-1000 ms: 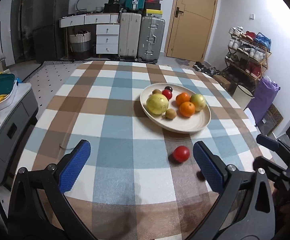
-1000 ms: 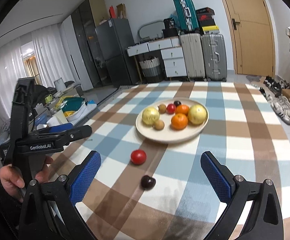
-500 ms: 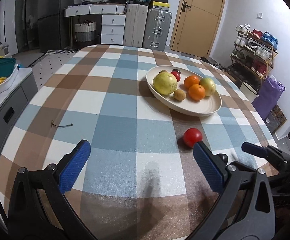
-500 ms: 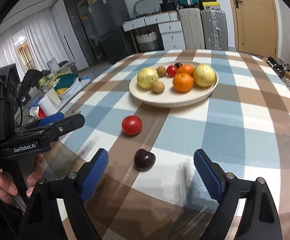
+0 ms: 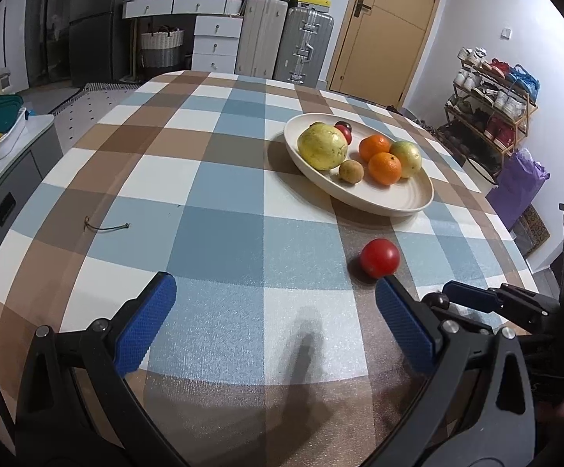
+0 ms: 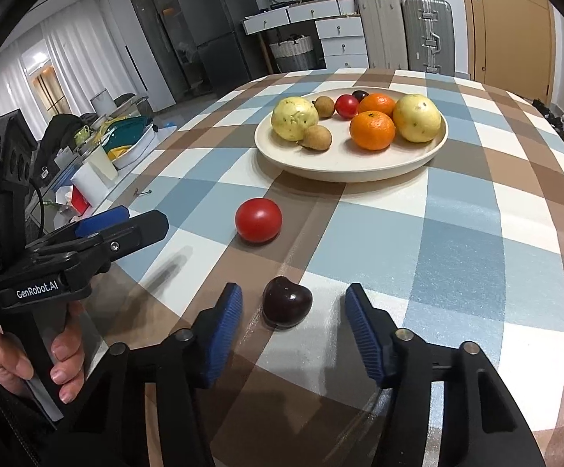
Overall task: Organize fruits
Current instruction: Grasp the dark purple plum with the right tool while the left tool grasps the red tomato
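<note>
A dark cherry (image 6: 287, 302) lies on the checked tablecloth between the blue pads of my right gripper (image 6: 293, 330), which is open around it without touching. A red tomato (image 6: 258, 220) lies further on, also in the left wrist view (image 5: 380, 257). A cream plate (image 6: 360, 169) holds two yellow-green fruits, two oranges, small brown fruits, a small red fruit and a dark one; it also shows in the left wrist view (image 5: 399, 200). My left gripper (image 5: 270, 325) is open and empty above the cloth, left of the tomato. The cherry (image 5: 436, 300) peeks behind its right finger.
A small twig (image 5: 104, 227) lies on the cloth at the left. A grey cabinet (image 5: 5, 179) with containers stands left of the table. Suitcases (image 5: 301, 46), drawers and a door are behind; a shoe rack (image 5: 492, 116) is at the right.
My right gripper has moved forward and down so the cherry now sits between its fingers, and its jaws have narrowed. My left gripper has dropped lower toward the cloth.
</note>
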A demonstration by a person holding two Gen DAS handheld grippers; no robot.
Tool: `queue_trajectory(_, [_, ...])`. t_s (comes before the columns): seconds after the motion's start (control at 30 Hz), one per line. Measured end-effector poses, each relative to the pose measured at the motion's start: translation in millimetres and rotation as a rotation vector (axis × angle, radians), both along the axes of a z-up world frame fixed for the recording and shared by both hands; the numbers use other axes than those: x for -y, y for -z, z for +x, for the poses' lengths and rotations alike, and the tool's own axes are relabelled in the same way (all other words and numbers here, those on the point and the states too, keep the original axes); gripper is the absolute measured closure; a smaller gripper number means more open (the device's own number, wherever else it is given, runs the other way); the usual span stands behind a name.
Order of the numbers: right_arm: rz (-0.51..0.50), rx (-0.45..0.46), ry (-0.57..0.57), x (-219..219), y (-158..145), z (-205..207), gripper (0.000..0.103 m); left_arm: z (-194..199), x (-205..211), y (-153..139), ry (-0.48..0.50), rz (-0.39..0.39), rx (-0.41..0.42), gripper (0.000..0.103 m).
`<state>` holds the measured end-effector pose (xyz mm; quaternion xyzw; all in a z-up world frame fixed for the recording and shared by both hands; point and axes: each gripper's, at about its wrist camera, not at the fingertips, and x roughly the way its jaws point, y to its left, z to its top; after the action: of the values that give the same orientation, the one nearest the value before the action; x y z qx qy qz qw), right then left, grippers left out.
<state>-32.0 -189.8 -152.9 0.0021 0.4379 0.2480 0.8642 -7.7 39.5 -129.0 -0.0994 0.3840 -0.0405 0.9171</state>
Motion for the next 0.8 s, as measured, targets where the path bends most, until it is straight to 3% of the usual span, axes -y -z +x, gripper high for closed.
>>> queue_trajectory(0.23, [0.011,-0.001,-0.017,-1.6,0.5,-0.5,0.075,0.9,0.7,1.9,0.009,-0.012,0.001,0.001])
queue_trajectory(0.8, [0.129,-0.002,-0.026,6.6,-9.3,-4.4,0.078,7.3,-2.2,8.4,0.010,-0.044,-0.050,0.001])
